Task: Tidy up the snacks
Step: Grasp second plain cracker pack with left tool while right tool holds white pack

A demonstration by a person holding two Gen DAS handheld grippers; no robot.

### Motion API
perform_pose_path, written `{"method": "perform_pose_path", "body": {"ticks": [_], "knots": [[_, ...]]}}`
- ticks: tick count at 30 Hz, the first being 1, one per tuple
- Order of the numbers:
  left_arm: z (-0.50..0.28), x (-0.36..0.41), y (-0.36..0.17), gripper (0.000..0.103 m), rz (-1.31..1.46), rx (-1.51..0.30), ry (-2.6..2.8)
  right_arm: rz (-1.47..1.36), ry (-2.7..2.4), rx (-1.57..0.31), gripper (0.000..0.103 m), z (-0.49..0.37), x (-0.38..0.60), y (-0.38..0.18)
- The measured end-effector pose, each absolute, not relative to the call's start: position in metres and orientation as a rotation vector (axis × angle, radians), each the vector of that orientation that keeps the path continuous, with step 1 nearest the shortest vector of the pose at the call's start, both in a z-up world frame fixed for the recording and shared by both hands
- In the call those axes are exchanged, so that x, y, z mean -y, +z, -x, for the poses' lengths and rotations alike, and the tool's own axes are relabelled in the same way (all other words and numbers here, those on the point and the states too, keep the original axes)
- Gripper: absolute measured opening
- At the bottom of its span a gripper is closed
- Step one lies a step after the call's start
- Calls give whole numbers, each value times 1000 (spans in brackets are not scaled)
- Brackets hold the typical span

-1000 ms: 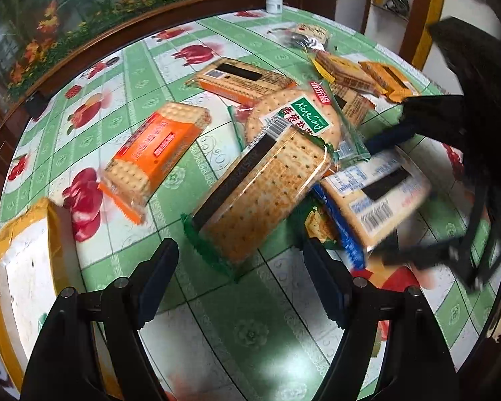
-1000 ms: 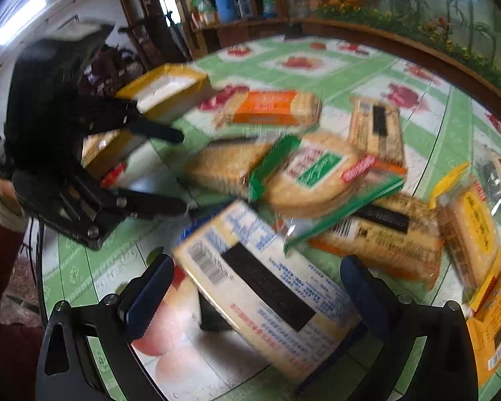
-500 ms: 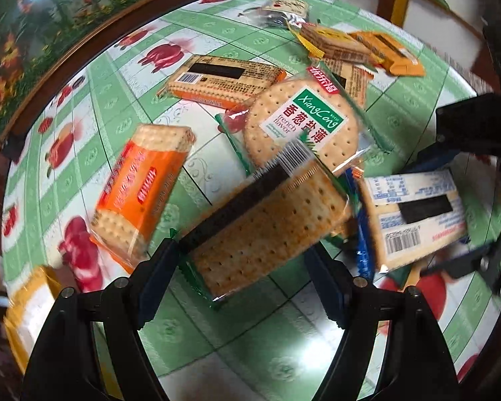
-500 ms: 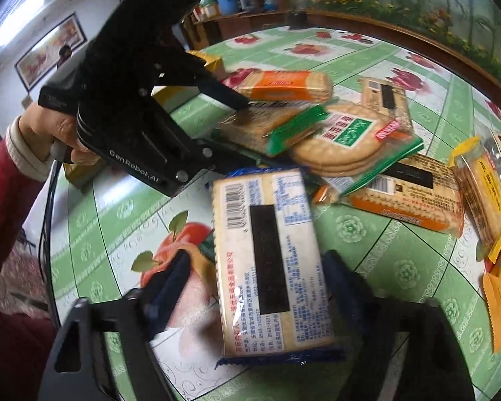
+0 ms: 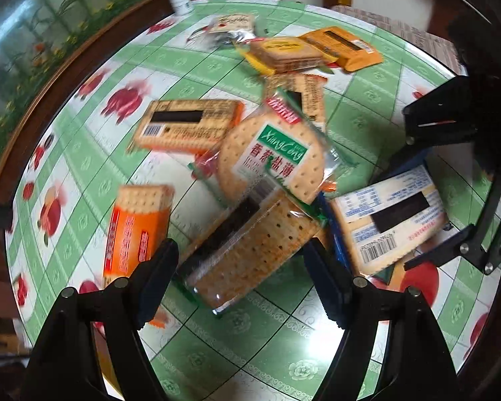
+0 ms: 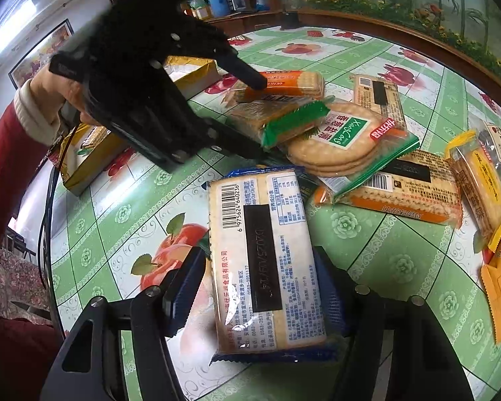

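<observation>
My left gripper (image 5: 240,277) is shut on a clear cracker pack with green ends (image 5: 247,250). It holds the pack just over the heap, above a round cracker pack with a green label (image 5: 274,153). In the right wrist view that same gripper (image 6: 260,118) reaches in from the left, a hand in a red sleeve behind it. My right gripper (image 6: 260,287) has its jaws closing on a white cracker pack with blue edges (image 6: 267,260). That pack lies lengthwise between the pads, which touch its sides, low over the tablecloth.
More snack packs lie on the round table (image 5: 284,351): an orange one (image 5: 137,227) at left, a tan one (image 5: 187,123) behind and yellow and orange ones (image 5: 284,53) at the far side. An open yellow box (image 6: 190,73) stands behind the left gripper.
The right jaws came in from wide apart onto the blue-edged pack, which turned lengthwise between them. The left gripper rolled and shifted over the table, keeping the green-ended pack.
</observation>
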State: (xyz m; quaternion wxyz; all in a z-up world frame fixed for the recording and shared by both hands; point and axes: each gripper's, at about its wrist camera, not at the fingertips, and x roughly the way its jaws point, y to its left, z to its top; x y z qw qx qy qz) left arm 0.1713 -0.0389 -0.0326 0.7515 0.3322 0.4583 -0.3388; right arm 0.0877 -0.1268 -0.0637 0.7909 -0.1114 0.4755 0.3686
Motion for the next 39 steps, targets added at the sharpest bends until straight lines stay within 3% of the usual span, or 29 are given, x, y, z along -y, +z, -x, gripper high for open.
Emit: {"method": "perform_pose_path", "body": {"ticks": [4,15,20,22,24,26,39], "knots": [[-180,47,-51,78,-799,-1045,-699,227,794,-1021,66,-88,129,-64],[-194,8,-60,79,-461,-1194,-639,231,782,-1012,65,-85,128,-64],[-170,3,-62,79,-421,-1205,-587,220,755,-998,59,-84,127,-63],[-161,3,-61,75,-408,-1195,-570,226,746,-991,58,-82,126,-63],[-151,2,-58,56,-368,-1170,-544,236,731,-979,57,-78,125,-63],[-143,-1,-55,47,-310,-1156,-518,235,718,-970,57,-76,125,-63],[-89,-35,-43,44,25,-1019,-404,-25,673,-931,56,-65,155,-54]]}}
